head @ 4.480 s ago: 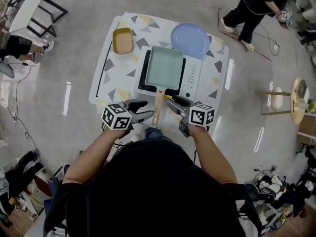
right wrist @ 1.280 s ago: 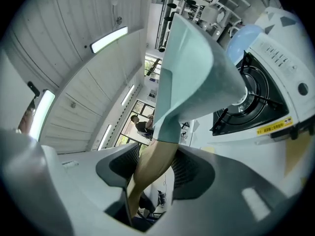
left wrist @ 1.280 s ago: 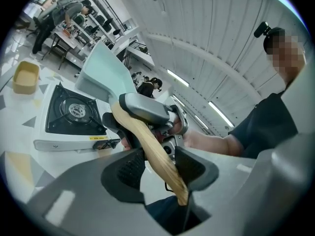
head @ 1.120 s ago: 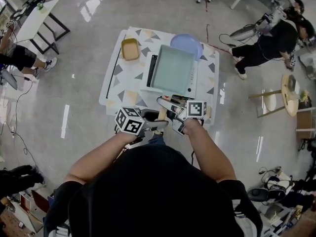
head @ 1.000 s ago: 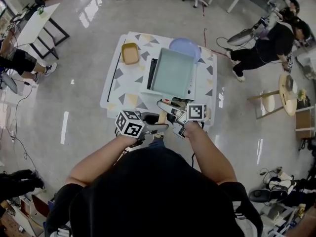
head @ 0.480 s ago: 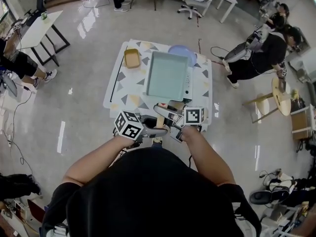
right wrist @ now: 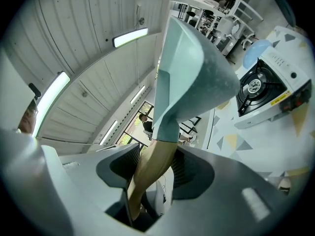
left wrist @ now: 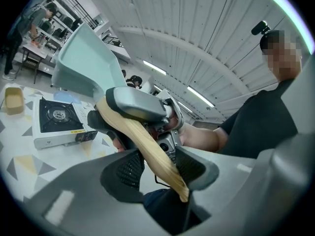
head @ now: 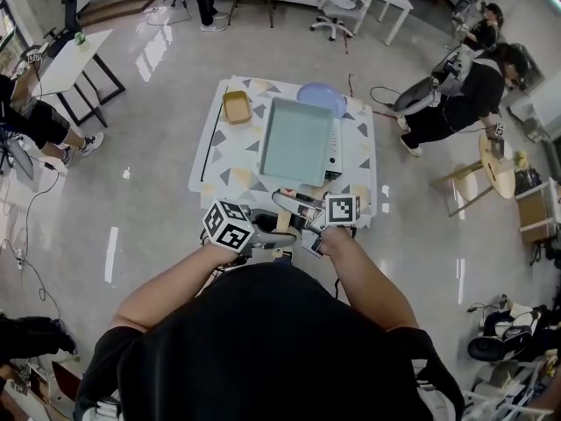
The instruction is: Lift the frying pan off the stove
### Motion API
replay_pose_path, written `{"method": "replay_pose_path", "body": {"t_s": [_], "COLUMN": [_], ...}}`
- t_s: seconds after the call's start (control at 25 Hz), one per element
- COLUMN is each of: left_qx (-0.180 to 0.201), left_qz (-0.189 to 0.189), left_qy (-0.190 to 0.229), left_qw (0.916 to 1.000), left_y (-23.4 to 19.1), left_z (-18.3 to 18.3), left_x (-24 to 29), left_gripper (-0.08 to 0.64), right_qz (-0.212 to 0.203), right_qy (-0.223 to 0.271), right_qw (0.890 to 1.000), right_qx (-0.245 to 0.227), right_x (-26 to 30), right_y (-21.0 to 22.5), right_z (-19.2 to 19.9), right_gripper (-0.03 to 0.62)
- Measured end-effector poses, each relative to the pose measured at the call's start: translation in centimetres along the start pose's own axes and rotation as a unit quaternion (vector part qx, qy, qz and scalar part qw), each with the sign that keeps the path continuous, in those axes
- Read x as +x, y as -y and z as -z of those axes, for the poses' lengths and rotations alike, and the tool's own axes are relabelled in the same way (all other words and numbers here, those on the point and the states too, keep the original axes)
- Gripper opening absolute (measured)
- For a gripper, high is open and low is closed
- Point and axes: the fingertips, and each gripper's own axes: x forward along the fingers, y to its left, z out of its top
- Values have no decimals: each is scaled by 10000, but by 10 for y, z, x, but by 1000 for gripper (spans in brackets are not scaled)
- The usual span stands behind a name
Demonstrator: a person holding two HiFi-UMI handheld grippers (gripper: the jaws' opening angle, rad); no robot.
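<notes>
Well off the stove (right wrist: pixel 263 95), the pan (head: pixel 298 139) hangs in the air above the worktop (head: pixel 223 160), its wooden handle (left wrist: pixel 147 146) toward the person. The right gripper's (right wrist: pixel 155 168) jaws pinch the handle just below the pan; the left gripper's (left wrist: pixel 157 166) jaws pinch it nearer its end. A blue plate (head: pixel 323 95) and a tan dish (head: pixel 235 106) lie beyond.

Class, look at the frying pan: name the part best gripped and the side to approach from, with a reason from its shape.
Grip the wooden handle, coming from its free end, the person's side. It is a long narrow bar jutting from the frying pan, slim enough for jaws; the pan's body is far too wide. The left gripper and right gripper both clamp it there.
</notes>
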Motion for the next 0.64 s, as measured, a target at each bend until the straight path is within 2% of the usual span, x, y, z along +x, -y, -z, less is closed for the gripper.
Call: {"method": "replay_pose_path", "body": {"t_s": [0.64], "left_qx": [75], "left_qz": [182], "left_qy": [-186], "left_qw": [9996], "left_y": [23], "left_z": [18], "left_x": [13], "left_gripper": [204], "right_qz": [37], "right_qy": [250], "right_qw": [9997], "right_qx": [51], "right_x": [-19], "right_y": [-7], "right_z": [22], "right_gripper": [225]}}
